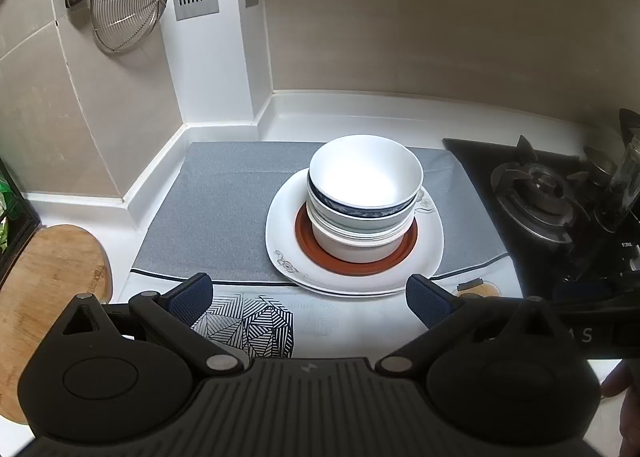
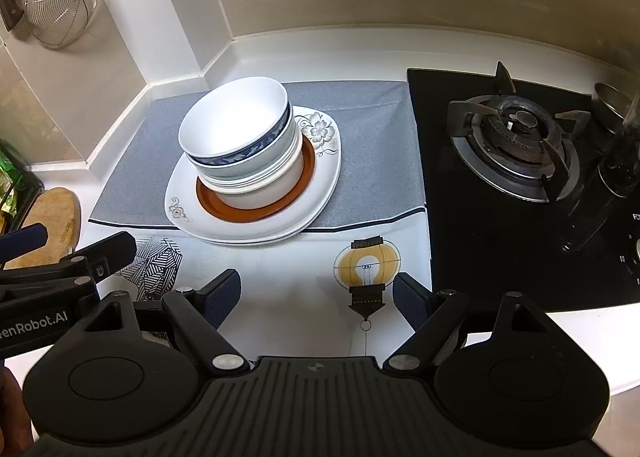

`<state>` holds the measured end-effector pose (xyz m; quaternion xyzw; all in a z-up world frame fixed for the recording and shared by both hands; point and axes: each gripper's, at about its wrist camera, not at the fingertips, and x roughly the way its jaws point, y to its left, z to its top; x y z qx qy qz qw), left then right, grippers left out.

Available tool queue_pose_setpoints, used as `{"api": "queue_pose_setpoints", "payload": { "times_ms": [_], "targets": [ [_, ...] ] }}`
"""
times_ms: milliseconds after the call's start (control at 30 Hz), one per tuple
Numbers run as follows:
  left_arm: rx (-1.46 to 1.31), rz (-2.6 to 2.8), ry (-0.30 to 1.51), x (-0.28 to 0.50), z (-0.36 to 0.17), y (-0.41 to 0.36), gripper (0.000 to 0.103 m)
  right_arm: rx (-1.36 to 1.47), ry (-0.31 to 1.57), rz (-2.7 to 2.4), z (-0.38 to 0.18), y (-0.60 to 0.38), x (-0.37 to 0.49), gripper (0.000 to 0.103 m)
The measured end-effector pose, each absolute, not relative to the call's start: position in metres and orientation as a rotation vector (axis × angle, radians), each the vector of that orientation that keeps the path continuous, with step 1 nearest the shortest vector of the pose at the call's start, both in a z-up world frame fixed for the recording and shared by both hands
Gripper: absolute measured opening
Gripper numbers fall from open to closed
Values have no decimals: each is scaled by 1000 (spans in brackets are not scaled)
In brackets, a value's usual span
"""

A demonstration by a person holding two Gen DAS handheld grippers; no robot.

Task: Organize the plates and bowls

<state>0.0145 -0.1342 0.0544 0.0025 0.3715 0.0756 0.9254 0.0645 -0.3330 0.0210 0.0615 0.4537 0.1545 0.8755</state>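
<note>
- The crockery sits as one pile on the grey mat (image 1: 224, 209): white floral plates (image 1: 430, 245) at the bottom, a red-brown plate (image 1: 304, 233) on them, then nested bowls topped by a plain white bowl (image 1: 366, 173) inside a blue-banded bowl (image 1: 360, 213).
- In the left wrist view the pile lies at 12 o'clock from the left gripper (image 1: 308, 299), near but not touching; in the right wrist view it lies at about 11 o'clock from the right gripper (image 2: 316, 297).
- Both grippers are spread wide and hold nothing.
- Judging by how things lie, the stack looks built already, or is about to be taken apart; which one cannot be told.
- If a bowl is to be lifted, the top white bowl's rim is the sensible grip: one finger inside, one outside, closing slowly on the glazed wall.
- The lift should go straight up, since the nested bowls lean slightly and a sideways pull could drag the blue-banded one along.
- The free gripper could steady the lower bowls.
- The gas burner (image 2: 516, 137) and glass jar (image 2: 620, 161) at 2 o'clock deserve a wide berth.
</note>
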Motion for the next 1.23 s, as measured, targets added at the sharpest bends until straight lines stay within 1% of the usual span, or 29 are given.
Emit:
{"api": "queue_pose_setpoints", "payload": {
  "times_ms": [933, 1233],
  "targets": [
    [-34, 99, 760, 38, 44, -128, 103, 80, 1001, 268, 13, -322, 79, 85],
    [-59, 56, 762, 50, 38, -108, 103, 71, 1013, 239, 15, -310, 88, 85]
  ]
}}
